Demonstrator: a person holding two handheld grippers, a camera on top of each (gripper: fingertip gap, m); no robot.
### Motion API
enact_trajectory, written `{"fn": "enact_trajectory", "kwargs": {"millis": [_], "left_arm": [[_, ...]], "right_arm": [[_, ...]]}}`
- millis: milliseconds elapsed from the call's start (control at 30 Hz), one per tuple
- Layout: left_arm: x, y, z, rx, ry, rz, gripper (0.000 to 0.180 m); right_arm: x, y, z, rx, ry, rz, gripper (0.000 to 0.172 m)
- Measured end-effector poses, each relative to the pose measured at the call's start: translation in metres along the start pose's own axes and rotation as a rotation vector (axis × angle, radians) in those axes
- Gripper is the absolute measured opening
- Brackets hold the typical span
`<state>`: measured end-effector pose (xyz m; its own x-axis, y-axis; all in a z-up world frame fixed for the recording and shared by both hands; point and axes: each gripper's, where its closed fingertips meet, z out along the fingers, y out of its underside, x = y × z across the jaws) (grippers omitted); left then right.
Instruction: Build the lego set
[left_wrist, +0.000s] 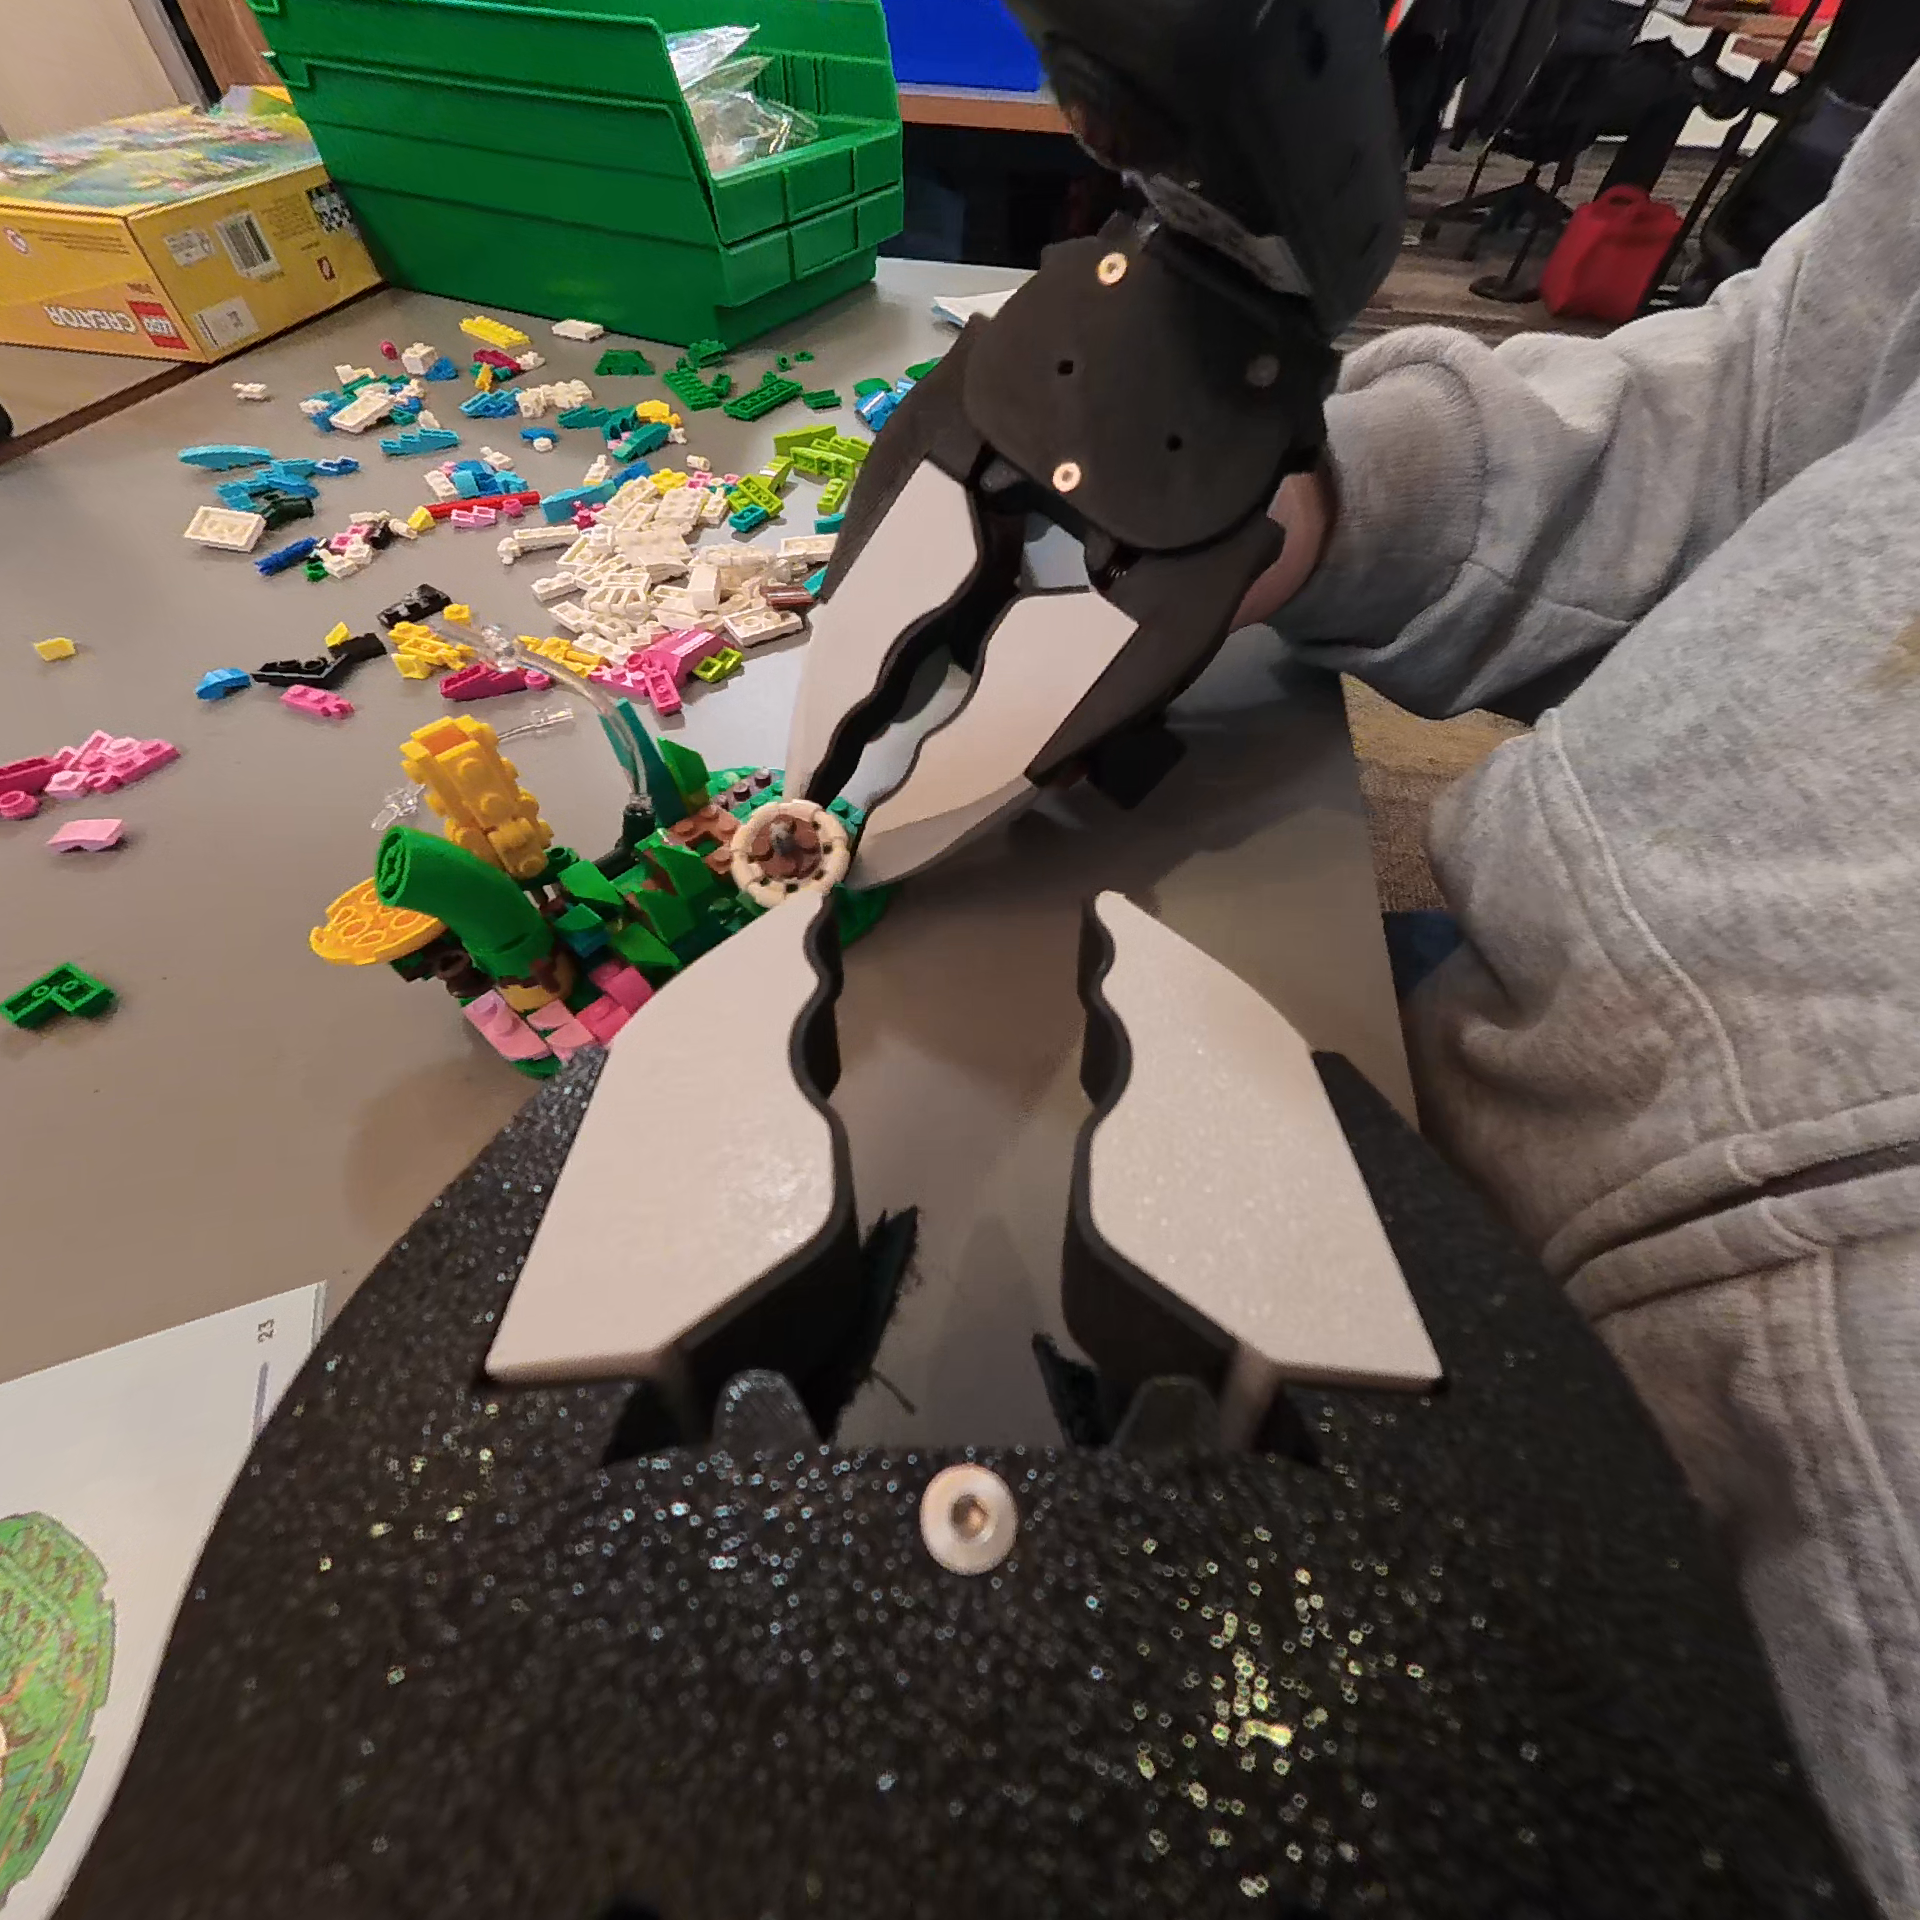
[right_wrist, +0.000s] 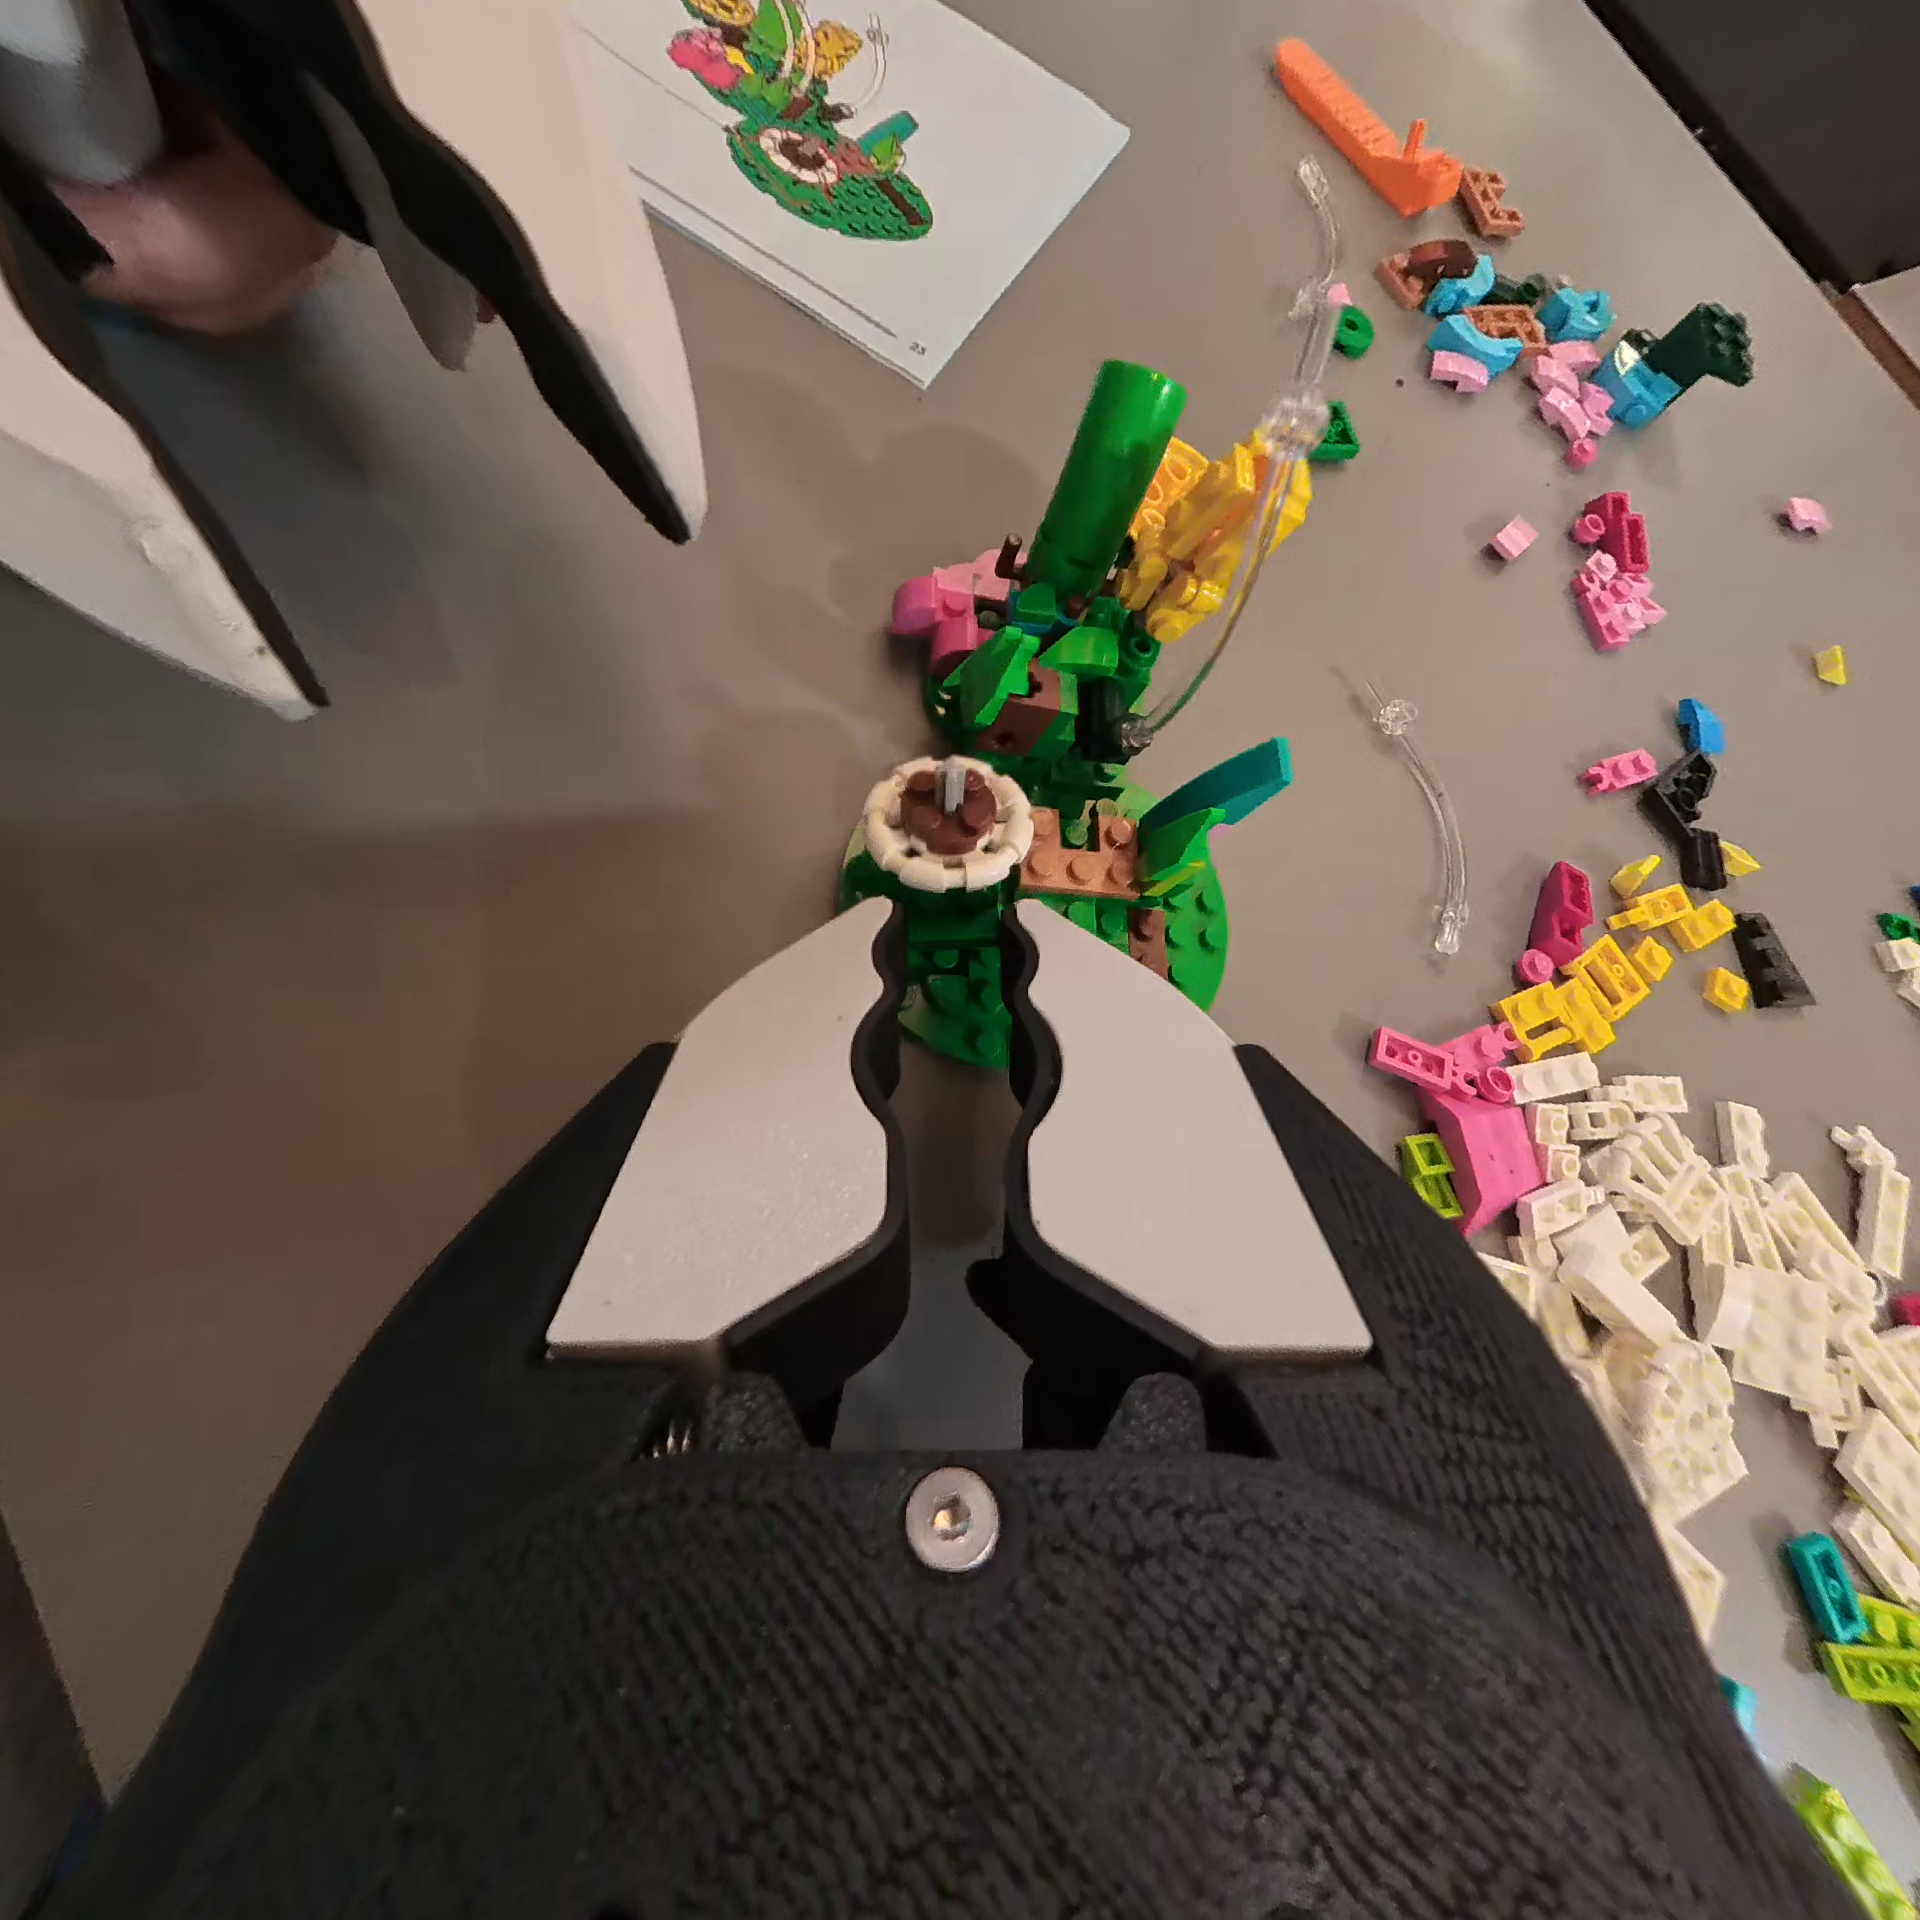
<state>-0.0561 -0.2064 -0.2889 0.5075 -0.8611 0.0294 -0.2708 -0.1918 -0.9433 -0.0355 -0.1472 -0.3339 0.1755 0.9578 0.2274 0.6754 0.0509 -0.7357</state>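
Right gripper (right_wrist: 948, 920) clasps the green stem under the white-ringed flower (right_wrist: 948, 826); left gripper (left_wrist: 951, 914) gapes just beside it.

Booklet (left_wrist: 125, 1558) cut by frame edge; brick model (left_wrist: 540, 914) base partly behind finger (left_wrist: 717, 1039).

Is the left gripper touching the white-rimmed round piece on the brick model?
Cannot tell. In the left wrist view one left fingertip ends right at the white-rimmed round piece, with no clear gap or contact. The right wrist view shows the left gripper away from it.
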Motion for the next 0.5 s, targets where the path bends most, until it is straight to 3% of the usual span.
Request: {"fn": "enact_trajectory", "kwargs": {"millis": [33, 500], "left_arm": [[0.0002, 0.0001, 0.0000, -0.002, 0.000, 0.001, 0.044], [0.0029, -0.0014, -0.0010, 0.004, 0.016, -0.013, 0.043]], "right_arm": [[-0.0001, 0.0002, -0.0004, -0.006, 0.010, -0.013, 0.015], [-0.0023, 0.0040, -0.0034, -0.038, 0.017, -0.008, 0.021]]}}
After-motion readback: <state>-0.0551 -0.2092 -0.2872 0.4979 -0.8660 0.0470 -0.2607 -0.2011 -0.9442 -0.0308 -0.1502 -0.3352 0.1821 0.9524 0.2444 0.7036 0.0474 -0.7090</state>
